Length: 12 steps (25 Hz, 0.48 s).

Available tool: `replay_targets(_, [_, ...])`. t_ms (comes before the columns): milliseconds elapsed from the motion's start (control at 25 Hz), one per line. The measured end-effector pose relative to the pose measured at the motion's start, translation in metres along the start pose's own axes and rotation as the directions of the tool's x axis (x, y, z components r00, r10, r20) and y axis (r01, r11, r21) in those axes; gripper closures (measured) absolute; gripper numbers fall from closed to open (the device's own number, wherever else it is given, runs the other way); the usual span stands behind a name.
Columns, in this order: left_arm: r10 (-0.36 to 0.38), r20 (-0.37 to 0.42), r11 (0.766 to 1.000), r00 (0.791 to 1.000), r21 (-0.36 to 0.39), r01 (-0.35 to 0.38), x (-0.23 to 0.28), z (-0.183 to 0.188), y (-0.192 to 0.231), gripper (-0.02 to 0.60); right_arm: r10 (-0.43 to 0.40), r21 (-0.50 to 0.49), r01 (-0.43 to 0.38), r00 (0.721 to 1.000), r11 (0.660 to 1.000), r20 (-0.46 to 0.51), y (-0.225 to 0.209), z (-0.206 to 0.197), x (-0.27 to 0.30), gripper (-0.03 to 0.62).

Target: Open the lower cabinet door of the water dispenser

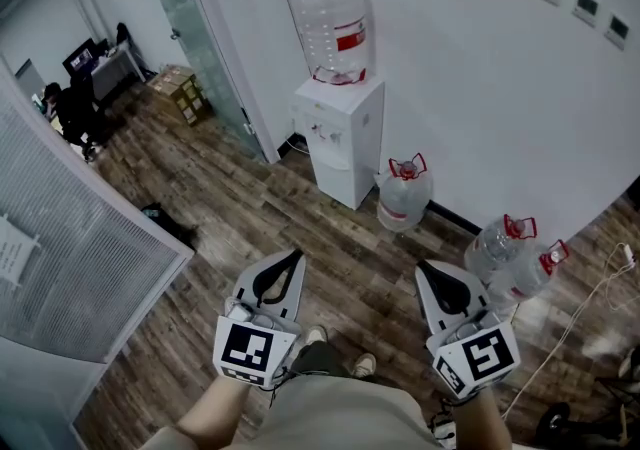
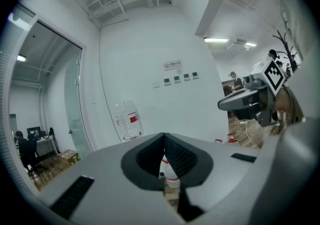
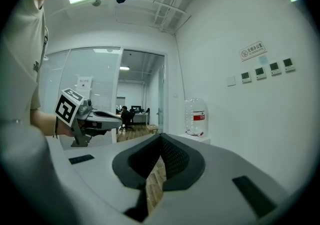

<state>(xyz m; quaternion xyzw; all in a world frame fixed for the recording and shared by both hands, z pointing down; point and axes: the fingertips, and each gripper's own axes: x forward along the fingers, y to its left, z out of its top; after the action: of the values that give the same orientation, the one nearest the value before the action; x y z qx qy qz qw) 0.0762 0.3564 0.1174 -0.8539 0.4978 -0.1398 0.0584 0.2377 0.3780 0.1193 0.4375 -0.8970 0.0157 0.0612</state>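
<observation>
The white water dispenser [image 1: 338,138] stands against the wall with an empty clear bottle [image 1: 333,30] on top. Its lower cabinet door [image 1: 334,176] looks closed. Both grippers hang over the wooden floor well short of it, pointing toward it. My left gripper [image 1: 297,256] is shut, tips together, holding nothing. My right gripper [image 1: 422,266] is shut and empty too. In the left gripper view the jaws [image 2: 164,135] meet at the tip, with the dispenser's bottle [image 2: 127,119] far ahead. The right gripper view shows its jaws [image 3: 160,135] closed and the bottle [image 3: 196,116] beyond.
A full water jug [image 1: 404,193] stands right beside the dispenser, and two more jugs [image 1: 500,243] lie to the right. A glass door [image 1: 195,28] and cardboard boxes [image 1: 182,93] are to the left. A slatted partition [image 1: 70,238] closes the near left; a cable [image 1: 580,318] runs at the right.
</observation>
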Motion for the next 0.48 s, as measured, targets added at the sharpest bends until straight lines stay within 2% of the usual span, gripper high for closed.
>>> replay_targets(360, [0.034, 0.051, 0.999, 0.998, 0.007, -0.034, 0.016, -0.01, 0.003, 0.575, 0.034, -0.039, -0.033, 0.999, 0.999, 0.012, -0.005, -0.017, 0.022, 0.588])
replay_targets(480, [0.032, 0.043, 0.999, 0.999, 0.002, -0.032, 0.023, -0.022, 0.01, 0.575, 0.043, -0.033, -0.043, 0.999, 0.999, 0.011, -0.004, -0.021, 0.035, 0.589])
